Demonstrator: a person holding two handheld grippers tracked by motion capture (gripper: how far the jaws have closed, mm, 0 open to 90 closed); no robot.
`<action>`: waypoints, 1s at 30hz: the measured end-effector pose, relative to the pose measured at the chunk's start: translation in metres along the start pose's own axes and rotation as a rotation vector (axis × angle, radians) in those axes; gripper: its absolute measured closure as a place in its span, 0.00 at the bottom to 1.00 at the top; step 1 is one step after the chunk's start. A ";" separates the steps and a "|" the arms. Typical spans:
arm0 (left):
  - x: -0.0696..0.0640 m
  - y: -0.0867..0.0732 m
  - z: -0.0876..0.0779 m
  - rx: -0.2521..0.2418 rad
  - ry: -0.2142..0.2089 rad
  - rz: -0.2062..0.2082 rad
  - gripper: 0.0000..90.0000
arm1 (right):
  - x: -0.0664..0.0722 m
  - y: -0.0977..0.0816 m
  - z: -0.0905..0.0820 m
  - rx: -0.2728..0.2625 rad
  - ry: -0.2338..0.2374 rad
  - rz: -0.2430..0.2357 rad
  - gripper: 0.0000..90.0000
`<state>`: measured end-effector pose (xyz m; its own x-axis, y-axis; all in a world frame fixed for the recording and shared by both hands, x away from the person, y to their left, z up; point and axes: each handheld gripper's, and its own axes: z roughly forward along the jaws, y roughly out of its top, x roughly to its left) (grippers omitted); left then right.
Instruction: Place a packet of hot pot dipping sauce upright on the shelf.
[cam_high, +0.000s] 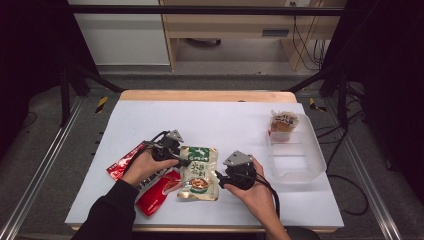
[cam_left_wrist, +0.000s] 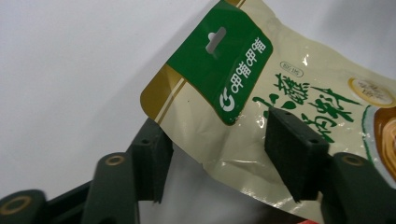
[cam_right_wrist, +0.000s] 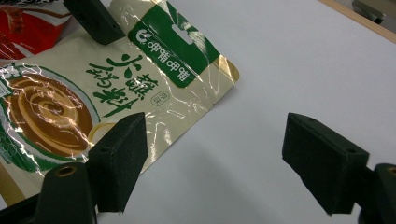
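The cream sauce packet (cam_high: 199, 173) is lying flat on the white surface (cam_high: 225, 120), touching the red packets (cam_high: 150, 185). Its top corner is being straddled by the left claw (cam_left_wrist: 219, 154), half closed, pads not pressing yet. The right claw (cam_right_wrist: 224, 163) is parked beside the packet, wide, empty. Probably needed next: a firm pinch, then a lift.

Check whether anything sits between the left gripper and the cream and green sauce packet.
Nothing visible does. The left gripper has its jaws astride the top edge of the sauce packet, one pad on each side of the corner. The red packets lie off to the side, under the hand.
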<state>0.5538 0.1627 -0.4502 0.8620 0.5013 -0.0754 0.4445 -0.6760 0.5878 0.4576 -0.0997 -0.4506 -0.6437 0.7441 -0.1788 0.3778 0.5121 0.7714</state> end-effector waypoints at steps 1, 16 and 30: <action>-0.001 0.000 -0.001 -0.002 0.006 -0.001 0.56 | 0.000 0.000 0.000 0.001 0.000 -0.003 0.25; -0.014 -0.001 -0.013 -0.034 0.075 0.004 0.99 | -0.001 0.000 -0.001 0.002 -0.008 0.000 0.25; -0.018 -0.001 -0.027 -0.077 0.079 0.016 1.00 | -0.002 0.000 -0.001 0.007 -0.005 -0.004 0.24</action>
<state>0.5311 0.1690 -0.4282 0.8457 0.5336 -0.0033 0.4080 -0.6427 0.6484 0.4582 -0.1011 -0.4500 -0.6418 0.7443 -0.1844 0.3802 0.5177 0.7665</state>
